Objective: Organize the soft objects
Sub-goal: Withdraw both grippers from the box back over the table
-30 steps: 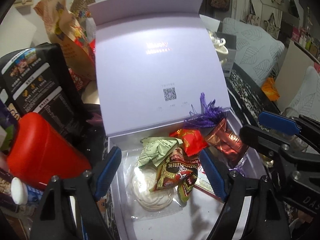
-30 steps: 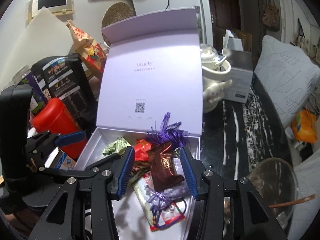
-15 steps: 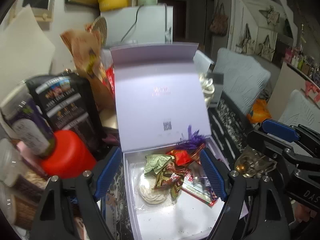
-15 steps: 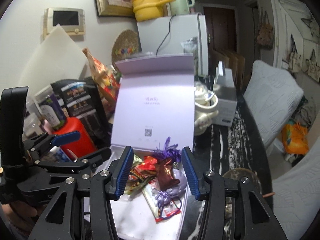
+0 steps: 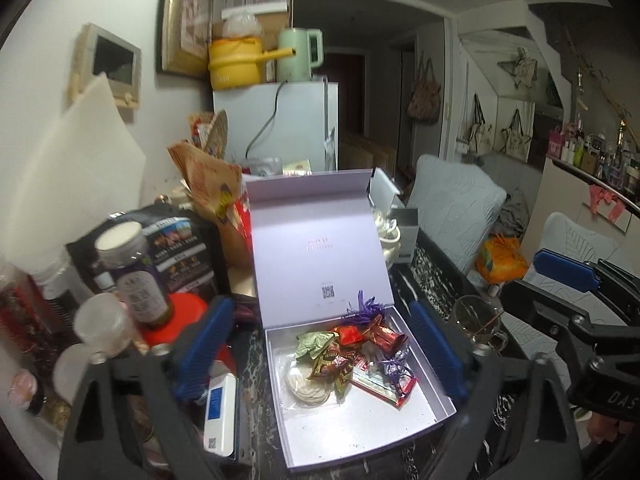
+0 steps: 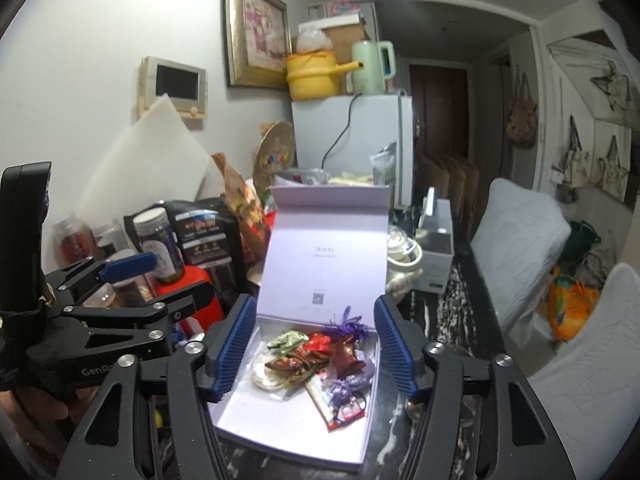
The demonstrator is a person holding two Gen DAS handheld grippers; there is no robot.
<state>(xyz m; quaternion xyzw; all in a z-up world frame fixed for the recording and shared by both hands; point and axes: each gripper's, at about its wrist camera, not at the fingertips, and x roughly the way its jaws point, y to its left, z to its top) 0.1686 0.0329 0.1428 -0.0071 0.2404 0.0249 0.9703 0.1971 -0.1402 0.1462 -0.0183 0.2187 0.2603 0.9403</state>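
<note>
Lavender box (image 5: 424, 376), lid upright at twelve o'clock, holding snack packets (image 5: 352, 354); left gripper (image 5: 320, 354) and right gripper (image 6: 314, 346) empty, jaws just opened wide.

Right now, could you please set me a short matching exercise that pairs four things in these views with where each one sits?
Things:
1. yellow pot
2. purple tassel
3. glass cup
4. red container

Places:
A. on the dark table, right of the box
B. inside the box, by the lid hinge
C. on top of the white fridge
D. left of the box, among the jars and bags

Pairs: 1-C, 2-B, 3-A, 4-D
</note>
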